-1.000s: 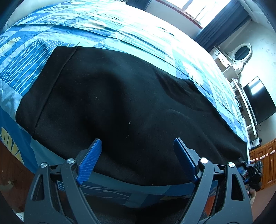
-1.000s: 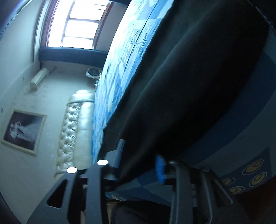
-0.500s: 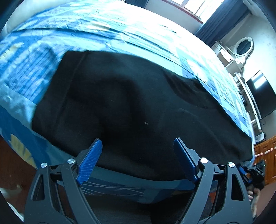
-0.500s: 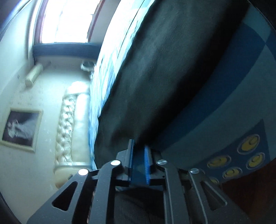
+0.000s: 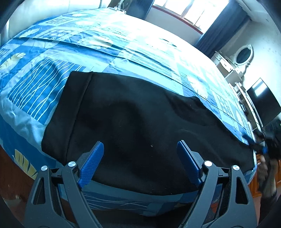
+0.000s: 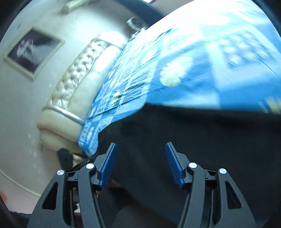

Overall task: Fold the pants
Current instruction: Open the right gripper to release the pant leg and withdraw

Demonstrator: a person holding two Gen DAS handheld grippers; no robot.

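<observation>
Now my right gripper (image 6: 139, 164) is opening with nothing between its jaws, having just let go of the pants (image 5: 140, 126) and swung clear. My left gripper (image 5: 140, 164) stays wide and empty. The pants lie flat across the bed (image 5: 123, 42), waistband at nine o'clock. I judge this fold laid, the next one pending.

One pair of black pants (image 5: 140, 122) lies on one bed (image 5: 123, 43) with one blue patterned bedspread. Two hand-held grippers: the left hand-held gripper (image 5: 140, 157) and the right hand-held gripper (image 6: 140, 161), each with two blue pads. One framed picture (image 6: 33, 52), one padded headboard (image 6: 79, 70), one oval mirror (image 5: 244, 55), one dark screen (image 5: 263, 101), one window (image 5: 189, 12).
</observation>
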